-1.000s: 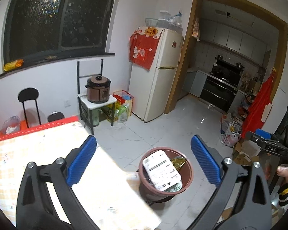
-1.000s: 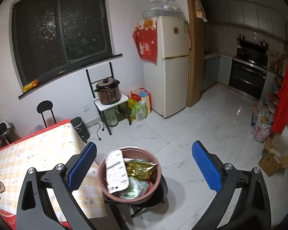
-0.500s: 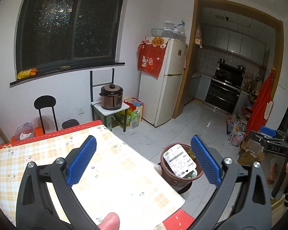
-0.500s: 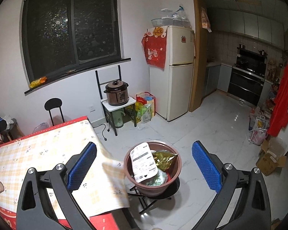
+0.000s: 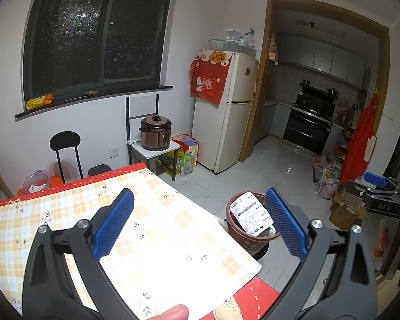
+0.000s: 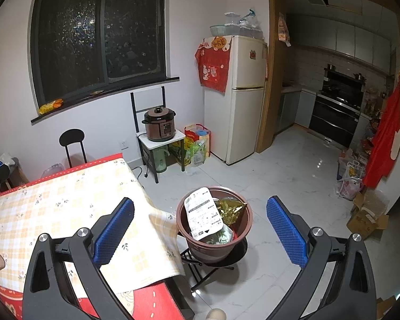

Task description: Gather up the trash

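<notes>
Left tool (image 5: 198,222), black frame with blue ribbed pads: jaws spread wide, nothing held between them, poised over the table (image 5: 66,213), which is covered by a yellow-and-white checked cloth with small flower prints over a red underlay. Right tool (image 6: 200,225), same build: jaws likewise spread wide and empty, held above the table's near corner; the same tool is partly seen at the right edge of the left wrist view, mostly cut off. Round brown plastic basin (image 6: 214,242) used as trash container: set on a low black folding stand (image 6: 200,269) on the white marble-look tiled floor (image 6: 280,186), just beside the table corner. In the left wrist view its right half is hidden behind the right pad. Contents: a white printed plastic wrapper (image 6: 204,214) leaning upright against the rim, a crumpled gold foil packet (image 6: 230,209), and greenish wrapping below, too overlapped to be identified; the print on the white wrapper cannot be read. No loose trash is made out on the visible cloth, though its near part is washed out by glare in the left wrist view. A fingertip (image 5: 170,313) is cut off at the bottom edge of that view. Background: brown electric pressure cooker (image 6: 160,124) on a small white-topped stand, cream two-door refrigerator (image 6: 242,101) with red cloth draped over it, dark window (image 6: 98,29).
</notes>
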A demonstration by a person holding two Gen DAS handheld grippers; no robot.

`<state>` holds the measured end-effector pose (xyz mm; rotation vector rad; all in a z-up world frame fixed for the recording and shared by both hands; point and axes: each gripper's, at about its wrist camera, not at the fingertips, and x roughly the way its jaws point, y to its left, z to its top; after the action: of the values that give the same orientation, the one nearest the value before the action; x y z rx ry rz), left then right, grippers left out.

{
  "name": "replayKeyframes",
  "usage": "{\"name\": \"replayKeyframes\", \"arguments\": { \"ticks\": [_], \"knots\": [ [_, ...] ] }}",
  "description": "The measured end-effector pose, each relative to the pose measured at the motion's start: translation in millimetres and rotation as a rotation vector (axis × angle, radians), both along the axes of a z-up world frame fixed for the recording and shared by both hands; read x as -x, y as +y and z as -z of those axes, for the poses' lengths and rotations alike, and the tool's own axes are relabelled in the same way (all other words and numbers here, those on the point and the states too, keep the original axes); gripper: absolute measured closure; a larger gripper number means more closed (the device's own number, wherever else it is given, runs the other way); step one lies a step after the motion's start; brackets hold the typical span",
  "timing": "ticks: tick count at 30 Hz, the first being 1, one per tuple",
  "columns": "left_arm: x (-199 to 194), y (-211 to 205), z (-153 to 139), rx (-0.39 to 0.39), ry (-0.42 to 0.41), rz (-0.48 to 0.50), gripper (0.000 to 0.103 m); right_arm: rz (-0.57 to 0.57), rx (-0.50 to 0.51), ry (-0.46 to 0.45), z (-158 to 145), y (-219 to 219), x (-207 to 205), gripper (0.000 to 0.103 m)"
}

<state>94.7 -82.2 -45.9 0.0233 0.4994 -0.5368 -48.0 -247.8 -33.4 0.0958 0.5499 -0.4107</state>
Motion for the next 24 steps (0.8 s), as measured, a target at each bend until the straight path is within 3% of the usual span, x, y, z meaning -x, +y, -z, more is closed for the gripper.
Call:
{"name": "replayKeyframes", "arguments": {
  "ticks": [24],
  "knots": [
    [24,-12,-9,-0.016,-0.02,0.046,0.006,0.056,-0.006,-0.01,3,-8,39,0.005]
  ]
}}
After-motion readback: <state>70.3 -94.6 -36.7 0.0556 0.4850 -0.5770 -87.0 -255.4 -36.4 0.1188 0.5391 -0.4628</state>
